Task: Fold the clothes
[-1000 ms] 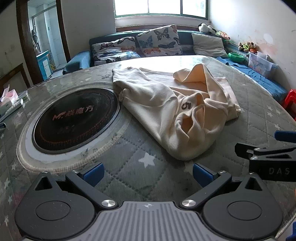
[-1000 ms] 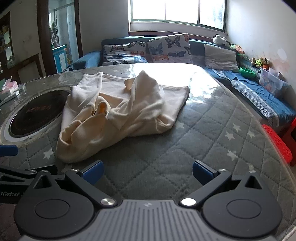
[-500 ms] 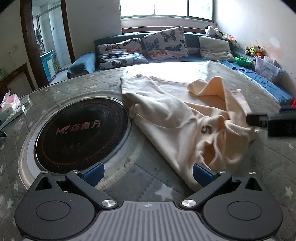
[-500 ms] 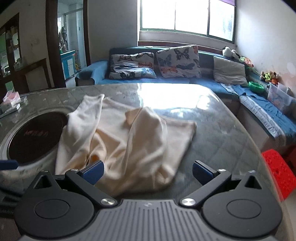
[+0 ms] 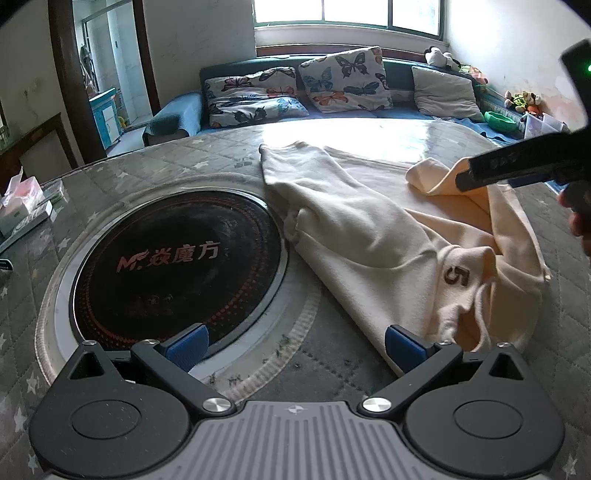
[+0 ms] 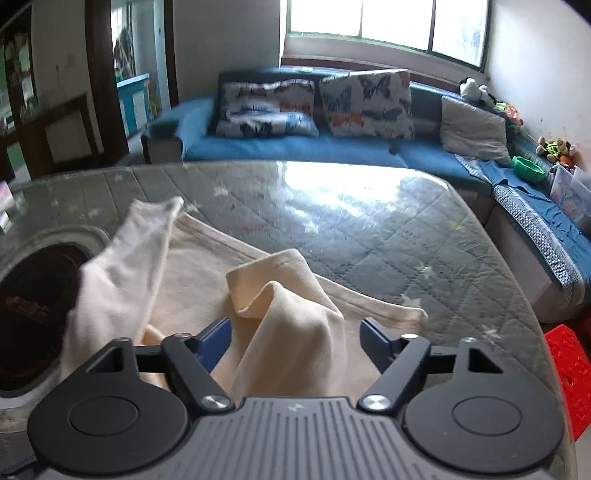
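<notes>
Cream cotton garment (image 5: pixel 373 236) lying crumpled beside round black hob (image 5: pixel 177 258) — folding not begun; right gripper (image 6: pixel 295 332) closing around raised fold, left gripper (image 5: pixel 295 341) gaping, empty.

window (image 5: pixel 347 16) daylight, table (image 6: pixel 351 206) glare, fisheye blur

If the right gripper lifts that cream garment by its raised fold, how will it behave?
The cream fabric garment looks floppy: it lies in soft folds, so the rest would probably droop and trail. It may slide easily, since the glossy quilted table cover looks smooth.
</notes>
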